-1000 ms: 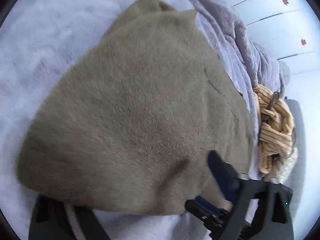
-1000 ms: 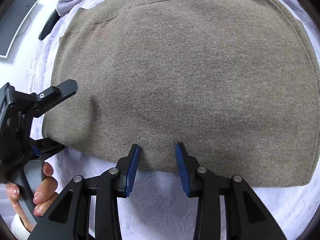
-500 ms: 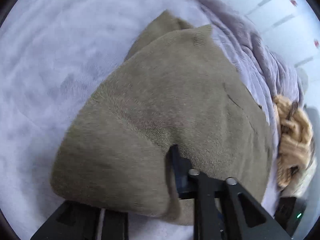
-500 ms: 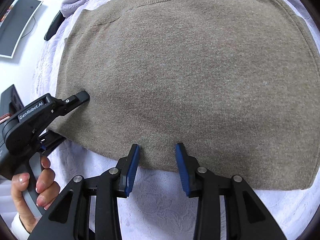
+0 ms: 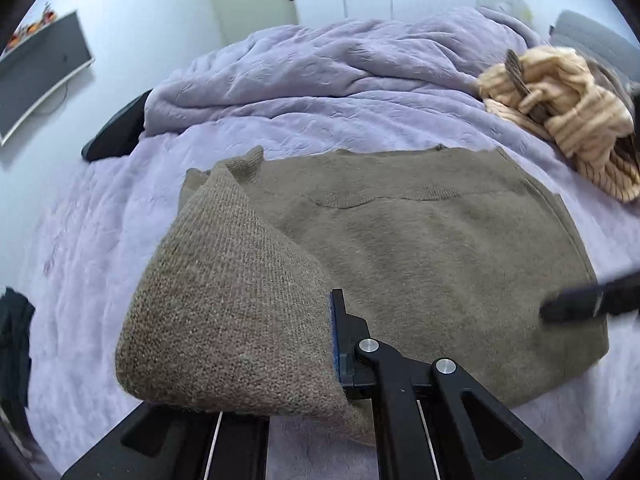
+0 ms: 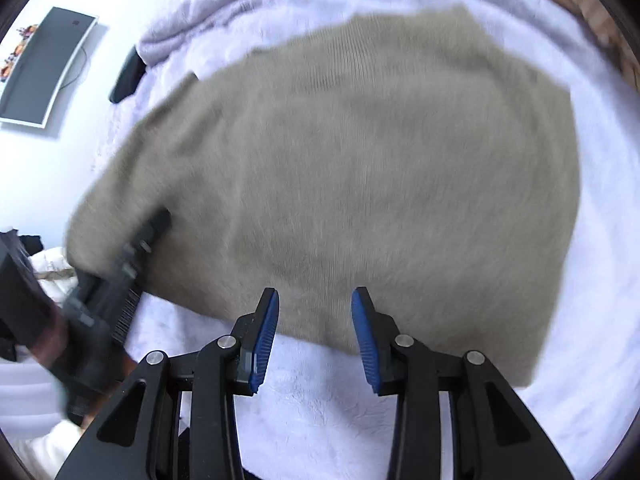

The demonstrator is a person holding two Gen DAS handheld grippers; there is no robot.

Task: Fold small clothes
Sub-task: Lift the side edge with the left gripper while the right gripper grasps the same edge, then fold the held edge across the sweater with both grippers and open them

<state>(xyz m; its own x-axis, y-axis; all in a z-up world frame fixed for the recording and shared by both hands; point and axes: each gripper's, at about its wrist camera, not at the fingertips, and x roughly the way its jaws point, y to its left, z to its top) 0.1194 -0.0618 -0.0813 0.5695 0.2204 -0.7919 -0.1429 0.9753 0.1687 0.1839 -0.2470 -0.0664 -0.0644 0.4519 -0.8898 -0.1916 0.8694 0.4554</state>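
Note:
An olive-brown knit sweater lies flat on the lavender bedspread. My left gripper is shut on its near left corner, and the lifted fabric drapes over and hides the left finger. In the right wrist view this gripper is a blur at the sweater's left edge. My right gripper hovers above the near hem with its jaws opening. The hem shows in the gap below them, but the pads do not press on it. It also shows as a dark blur at the right.
A crumpled cream striped garment lies at the far right of the bed, behind a bunched lavender duvet. A dark object sits at the bed's left edge. A curved monitor is off to the left, and a dark cloth at the near left.
My left gripper closed on the sweater's corner, rolled and lifted it up. My right gripper rose away from the hem and its jaws widened.

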